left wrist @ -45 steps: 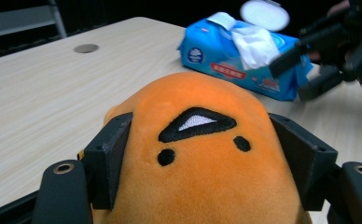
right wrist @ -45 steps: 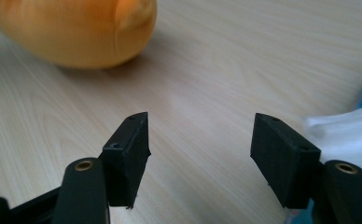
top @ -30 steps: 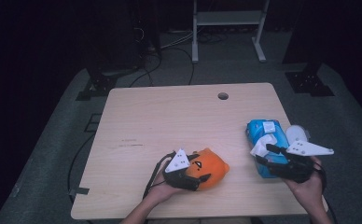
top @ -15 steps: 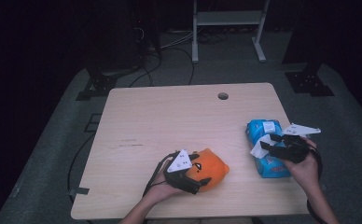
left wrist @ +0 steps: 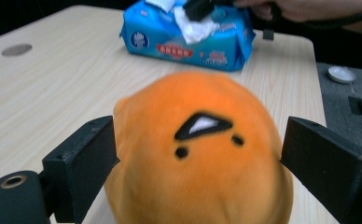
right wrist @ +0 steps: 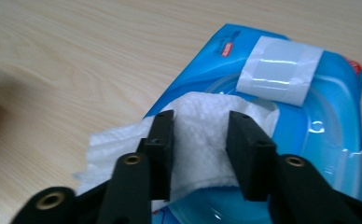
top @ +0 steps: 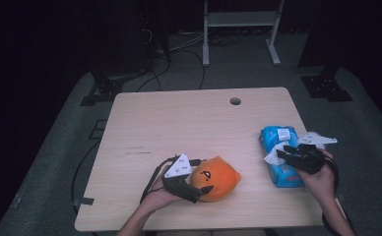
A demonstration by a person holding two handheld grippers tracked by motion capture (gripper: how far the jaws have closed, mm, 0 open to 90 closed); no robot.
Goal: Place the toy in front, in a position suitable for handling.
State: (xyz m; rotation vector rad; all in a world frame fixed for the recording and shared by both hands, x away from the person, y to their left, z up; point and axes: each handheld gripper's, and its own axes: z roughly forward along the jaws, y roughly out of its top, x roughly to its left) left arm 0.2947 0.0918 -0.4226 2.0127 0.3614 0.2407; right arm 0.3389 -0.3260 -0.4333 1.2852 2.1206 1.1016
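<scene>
A pale wood-grain counter (top: 179, 128) with a round cable hole (top: 235, 101) stands on grey floor in a dark room. Toward the person from that hole, the left tool (left wrist: 195, 163) has its jaws spread wide around an orange plush toy (top: 217, 177). Right of the toy, the right tool (right wrist: 200, 140) hovers over a blue wet-wipe pack (top: 280, 153), jaws parted astride a protruding white wipe (right wrist: 193, 140).

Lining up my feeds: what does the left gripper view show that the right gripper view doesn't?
Left gripper view: the orange plush's face between open jaws, and the table's round hole. Right gripper view: the white tape on the blue wipes pack, jaws straddling the pulled-up white wipe, gap visible. Both share the pack, the wipe and the wooden table.
</scene>
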